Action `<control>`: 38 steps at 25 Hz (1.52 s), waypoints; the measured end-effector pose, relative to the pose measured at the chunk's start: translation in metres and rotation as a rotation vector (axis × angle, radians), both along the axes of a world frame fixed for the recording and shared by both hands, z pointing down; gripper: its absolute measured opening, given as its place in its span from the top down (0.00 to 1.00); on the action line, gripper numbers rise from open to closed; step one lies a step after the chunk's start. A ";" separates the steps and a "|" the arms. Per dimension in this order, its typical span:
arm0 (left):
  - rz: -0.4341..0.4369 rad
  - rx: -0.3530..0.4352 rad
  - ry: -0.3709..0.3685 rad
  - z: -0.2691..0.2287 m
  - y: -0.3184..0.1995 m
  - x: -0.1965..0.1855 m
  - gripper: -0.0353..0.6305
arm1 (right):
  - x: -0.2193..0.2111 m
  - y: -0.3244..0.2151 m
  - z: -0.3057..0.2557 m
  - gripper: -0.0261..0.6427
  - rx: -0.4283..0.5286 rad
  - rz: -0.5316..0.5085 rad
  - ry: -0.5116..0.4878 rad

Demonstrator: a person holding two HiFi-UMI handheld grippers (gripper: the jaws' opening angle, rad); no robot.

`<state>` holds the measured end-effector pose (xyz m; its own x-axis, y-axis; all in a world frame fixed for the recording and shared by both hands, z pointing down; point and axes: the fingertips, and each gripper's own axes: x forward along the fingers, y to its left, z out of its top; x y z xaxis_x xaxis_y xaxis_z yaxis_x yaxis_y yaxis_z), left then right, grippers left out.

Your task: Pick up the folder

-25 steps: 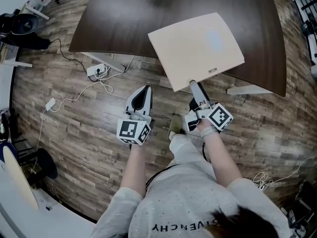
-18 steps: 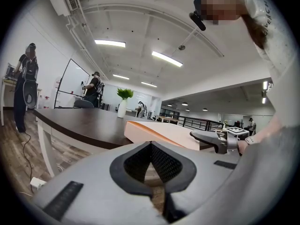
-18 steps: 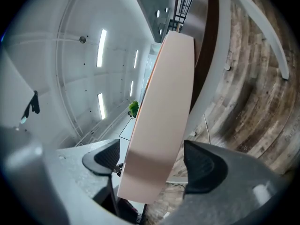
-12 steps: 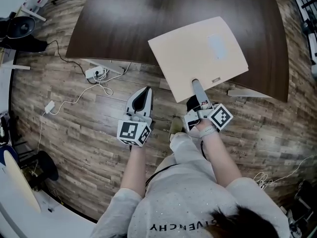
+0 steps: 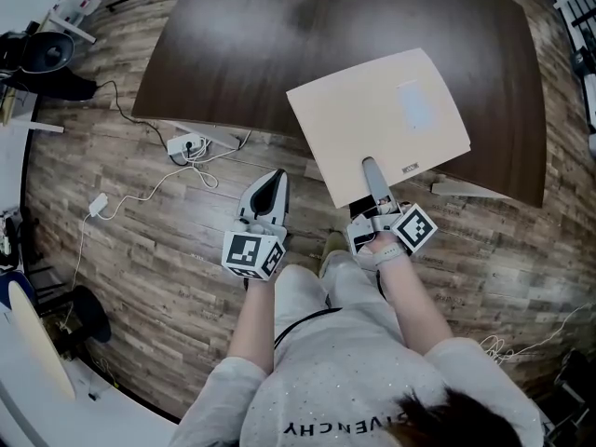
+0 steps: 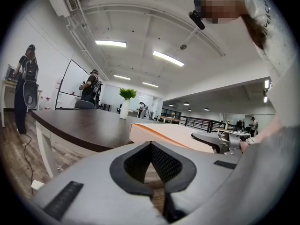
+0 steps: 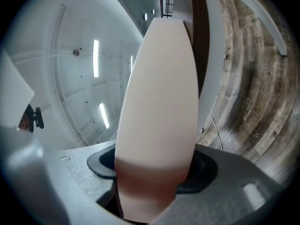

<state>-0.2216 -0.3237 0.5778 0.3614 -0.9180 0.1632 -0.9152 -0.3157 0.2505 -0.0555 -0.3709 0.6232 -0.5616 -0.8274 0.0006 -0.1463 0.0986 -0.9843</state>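
1. The jaws of the right tool [image 5: 372, 171] have just been closing; the folder [image 5: 377, 124] stands between them, and in the right gripper view both pads are seen against its faces, so it is judged clamped.
2. Compared with the head views of a moment earlier, the upper jaw is now seen further in over the folder's near edge; earlier only its tip reached that edge.
3. The grasp is therefore judged made and the lift not yet begun; the folder appears to rest on the desk [image 5: 242, 54], at its near right part, with one corner hanging out over the floor [image 5: 149, 231].
4. The left tool [image 5: 270, 182] is held over the floor, left of the folder and apart from it; its jaws are together and nothing is held.
5. Only the upper jaw of the right tool is shown in the head view, the lower being hidden under the folder; the contact on both sides is shown in the right gripper view alone.
6. The folder's place on the desk and its overhang are given by the head view only; its side edge, with the right tool's jaw above it, is shown in the left gripper view.
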 end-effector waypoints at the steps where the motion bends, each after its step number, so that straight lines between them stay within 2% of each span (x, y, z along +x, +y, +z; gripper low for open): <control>1: 0.000 -0.001 0.001 0.000 0.000 0.000 0.95 | 0.000 0.000 0.000 0.49 -0.002 0.000 -0.003; 8: 0.021 0.001 0.008 -0.007 -0.001 -0.003 0.95 | 0.004 0.001 -0.006 0.56 -0.015 0.013 -0.020; 13: 0.049 0.000 0.014 -0.015 -0.011 -0.011 0.95 | 0.009 -0.003 -0.019 0.57 0.009 0.025 0.052; 21: 0.088 0.023 0.020 -0.040 -0.043 -0.014 0.95 | 0.023 -0.025 -0.051 0.58 0.044 0.076 0.092; 30: 0.130 0.061 0.013 -0.072 -0.066 -0.023 0.95 | 0.036 -0.040 -0.091 0.58 0.116 0.128 0.211; 35: 0.125 0.072 0.013 -0.083 -0.071 -0.033 0.95 | 0.035 -0.046 -0.117 0.59 0.210 0.127 0.289; 38: 0.133 0.076 0.013 -0.088 -0.072 -0.036 0.95 | 0.035 -0.046 -0.127 0.59 0.233 0.134 0.316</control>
